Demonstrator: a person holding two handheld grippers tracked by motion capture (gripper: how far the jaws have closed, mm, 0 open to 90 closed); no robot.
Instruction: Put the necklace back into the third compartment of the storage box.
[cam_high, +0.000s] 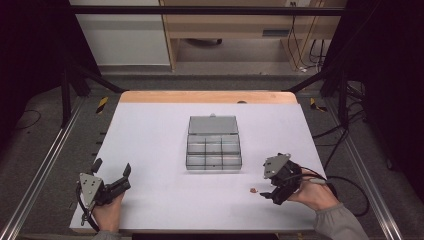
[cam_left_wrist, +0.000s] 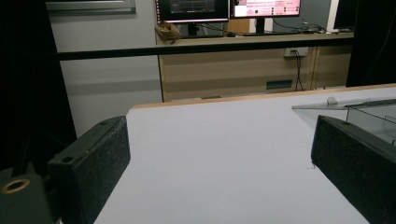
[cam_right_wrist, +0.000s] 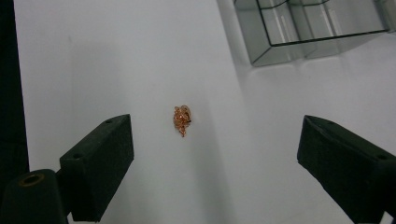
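Just ahead of the wide-apart, empty right gripper (cam_right_wrist: 215, 154) lies a copper tangle (cam_right_wrist: 181, 120); clear compartment box (cam_high: 213, 150) looks empty.

No legible txt; monitors (cam_left_wrist: 229, 7) too blurry to read.

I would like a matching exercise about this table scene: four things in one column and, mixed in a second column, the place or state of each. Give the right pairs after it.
Things:
1. clear compartment box
2. small copper-coloured piece
3. left gripper
4. right gripper

Places or states:
A. lies loose on the white table, ahead of open jaws
B. stands in the middle of the table, lid open
C. jaws open near the table's near left corner, nothing between them
D. jaws open, pointing down at the copper piece near the table's near right side

Pairs: 1-B, 2-A, 3-C, 4-D
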